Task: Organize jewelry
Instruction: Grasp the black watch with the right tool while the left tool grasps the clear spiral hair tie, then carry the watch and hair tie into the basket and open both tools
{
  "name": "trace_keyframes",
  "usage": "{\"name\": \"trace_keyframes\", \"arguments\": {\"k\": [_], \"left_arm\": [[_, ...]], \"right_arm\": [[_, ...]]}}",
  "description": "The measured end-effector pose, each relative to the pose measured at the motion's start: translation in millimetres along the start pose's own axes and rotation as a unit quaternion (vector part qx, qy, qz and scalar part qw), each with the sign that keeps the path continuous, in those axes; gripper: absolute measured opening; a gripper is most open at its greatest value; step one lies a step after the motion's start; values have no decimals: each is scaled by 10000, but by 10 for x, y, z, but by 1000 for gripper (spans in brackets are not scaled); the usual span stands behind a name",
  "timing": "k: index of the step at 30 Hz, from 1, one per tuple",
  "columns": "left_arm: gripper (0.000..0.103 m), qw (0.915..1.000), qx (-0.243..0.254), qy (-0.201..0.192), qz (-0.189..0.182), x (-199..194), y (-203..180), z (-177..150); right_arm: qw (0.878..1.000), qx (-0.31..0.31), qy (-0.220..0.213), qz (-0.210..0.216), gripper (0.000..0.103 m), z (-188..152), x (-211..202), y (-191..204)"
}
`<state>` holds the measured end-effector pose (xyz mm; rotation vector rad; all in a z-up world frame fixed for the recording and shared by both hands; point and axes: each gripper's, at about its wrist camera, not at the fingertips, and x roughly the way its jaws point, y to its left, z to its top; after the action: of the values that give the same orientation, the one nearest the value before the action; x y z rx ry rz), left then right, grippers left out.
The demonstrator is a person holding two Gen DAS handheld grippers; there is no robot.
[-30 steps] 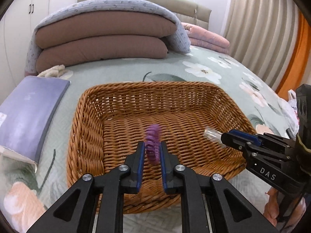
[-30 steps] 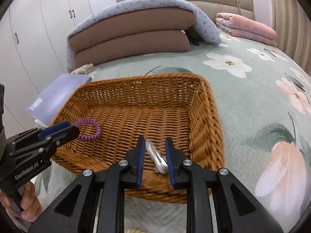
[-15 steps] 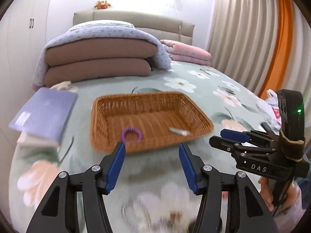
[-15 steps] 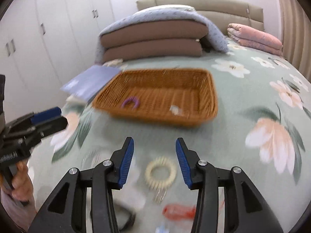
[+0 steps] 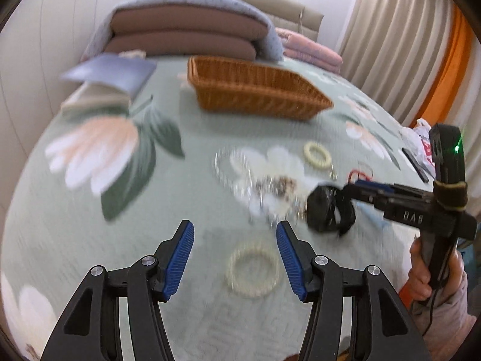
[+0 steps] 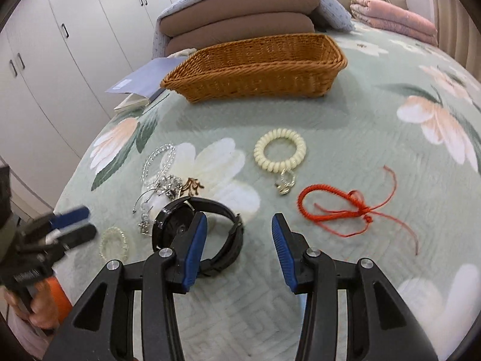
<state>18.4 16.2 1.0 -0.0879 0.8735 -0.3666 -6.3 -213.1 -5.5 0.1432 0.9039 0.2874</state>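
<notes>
Jewelry lies loose on the flowered bedspread in front of a brown wicker basket (image 6: 255, 69), which also shows in the left wrist view (image 5: 255, 93). My left gripper (image 5: 234, 255) is open and empty, just above a pale bead bracelet (image 5: 252, 270). My right gripper (image 6: 239, 249) is open and empty; its left finger overlaps a black watch (image 6: 198, 234). A cream spiral hair tie (image 6: 279, 150), a red cord bracelet (image 6: 333, 204) and a tangle of silver chains (image 6: 162, 180) lie between the grippers and the basket.
A purple-grey book (image 6: 144, 78) lies left of the basket. Folded brown and blue bedding (image 6: 240, 21) and a pink quilt (image 6: 393, 21) are stacked at the headboard. White wardrobe doors (image 6: 60, 60) stand left, curtains (image 5: 399, 39) right.
Both grippers let go of the purple hair tie and the clear piece in the basket, opened, and drew back and down to the loose jewelry in front of it.
</notes>
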Motion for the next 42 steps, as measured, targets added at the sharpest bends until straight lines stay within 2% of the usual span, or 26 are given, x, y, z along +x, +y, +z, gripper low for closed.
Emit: {"name": "trace_keyframes", "arguments": {"k": [4, 6, 10, 12, 15, 16, 17, 18, 24, 34, 42], "left_arm": [[59, 9994, -138, 301, -29, 177, -2, -164], [55, 9991, -125, 384, 112, 243, -36, -242], [51, 9988, -91, 365, 309, 250, -79, -267], [41, 9978, 66, 385, 530, 274, -115, -282], [33, 9962, 306, 341, 737, 270, -154, -311], [27, 9965, 299, 323, 717, 260, -145, -319], [13, 9970, 266, 306, 653, 246, -123, -323], [10, 9976, 232, 289, 587, 233, -110, -326], [9, 10000, -44, 38, -15, 108, -71, -365], [9, 9992, -126, -368, -118, -156, -129, -196], [9, 9973, -64, -721, -144, -267, -131, 342]], "right_arm": [[9997, -76, 144, -163, 48, -20, 87, 83], [9992, -121, 212, -320, 48, -30, 122, 108], [9991, -71, 281, -316, 30, -58, 145, 132], [9989, -75, 294, -351, 17, -52, 146, 159], [9979, -86, 317, -552, 16, -55, 150, 209], [9977, -77, 313, -599, 15, -65, 147, 229], [9977, -36, 300, -609, 14, -78, 143, 247], [9979, 7, 283, -591, 13, -90, 126, 248], [9993, 169, 40, -340, 10, -208, -60, 243], [9995, 60, -237, -196, 10, -97, -263, 286], [9971, 106, -749, -84, 10, 398, -445, 176]]}}
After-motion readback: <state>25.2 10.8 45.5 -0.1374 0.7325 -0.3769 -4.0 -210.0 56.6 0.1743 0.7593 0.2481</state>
